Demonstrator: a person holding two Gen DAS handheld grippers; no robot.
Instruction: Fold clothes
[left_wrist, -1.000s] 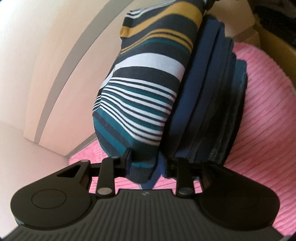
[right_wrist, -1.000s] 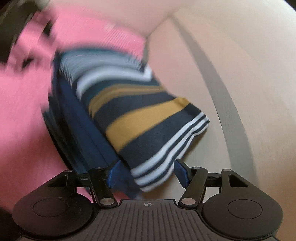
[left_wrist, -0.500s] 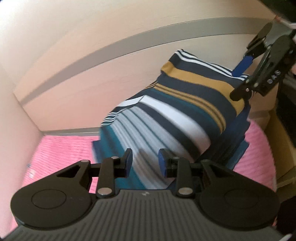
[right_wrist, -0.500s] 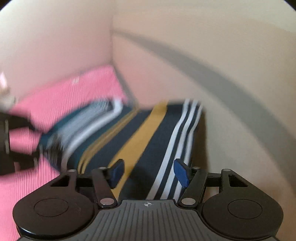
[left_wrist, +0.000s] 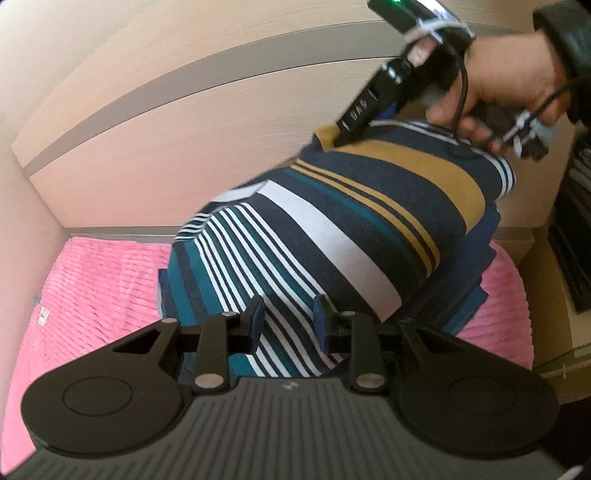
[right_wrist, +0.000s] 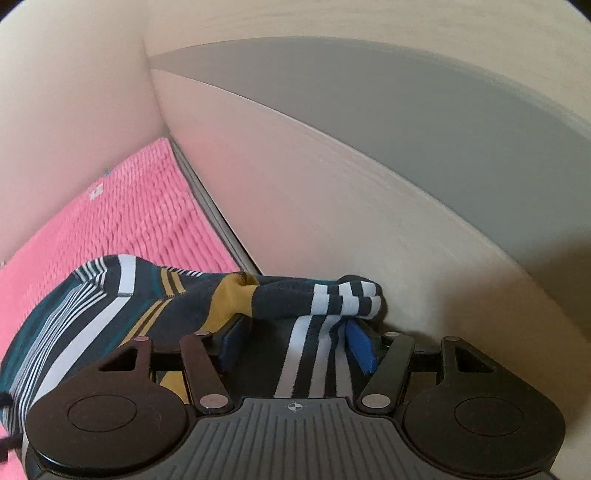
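Observation:
A folded striped garment (left_wrist: 351, 229) in navy, teal, white and mustard lies on top of a stack of folded navy clothes (left_wrist: 476, 266), which rests on a pink ribbed blanket (left_wrist: 92, 295). My left gripper (left_wrist: 287, 325) hovers over the garment's near end, its jaws a little apart with nothing pinched between them. My right gripper (right_wrist: 295, 345) is open at the far end by the wall. The striped garment (right_wrist: 110, 302) runs between its fingers and bunches up just past the tips. In the left wrist view a person's hand (left_wrist: 509, 74) holds that gripper.
A beige panel with a grey band (left_wrist: 184, 147) stands right behind the stack and meets a side wall at the left. The pink blanket (right_wrist: 140, 210) stretches left of the stack. Wooden furniture (left_wrist: 546, 295) and a dark object stand at the right.
My left gripper has let go of the stack's near edge and drawn back above it. The right gripper has swung down onto the far end, and fabric now lies between its fingers.

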